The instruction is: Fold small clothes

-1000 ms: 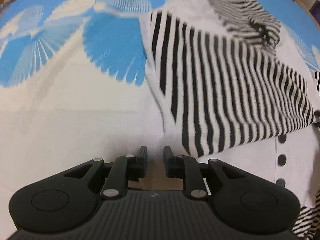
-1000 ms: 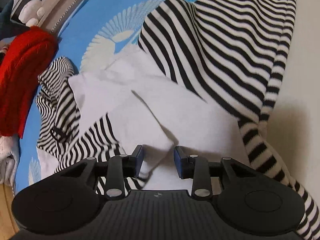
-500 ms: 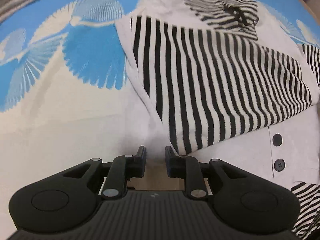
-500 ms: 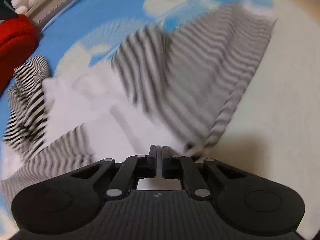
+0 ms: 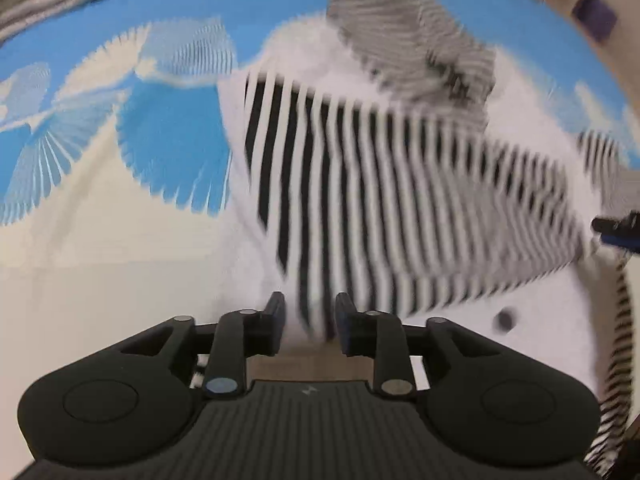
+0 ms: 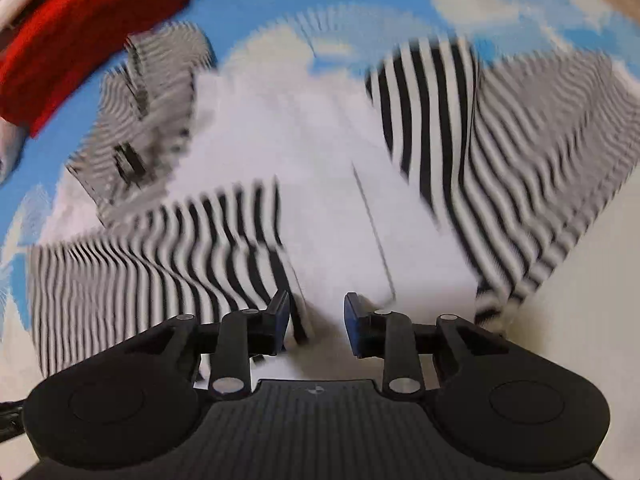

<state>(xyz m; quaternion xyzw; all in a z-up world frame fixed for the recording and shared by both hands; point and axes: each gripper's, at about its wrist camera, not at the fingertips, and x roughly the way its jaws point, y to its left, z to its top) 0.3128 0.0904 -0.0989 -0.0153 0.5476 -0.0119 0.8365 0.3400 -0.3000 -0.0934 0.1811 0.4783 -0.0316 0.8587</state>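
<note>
Striped garment [image 5: 400,208] lies just ahead — jaws of both grippers parted; nothing held.

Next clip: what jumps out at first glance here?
The black-and-white striped garment with a white panel fills the middle of both views, spread on a blue bedsheet with white fan prints. A red knitted cloth glows at the right view's upper left. Both the left gripper and right gripper sit open at the garment's near edge.
</note>
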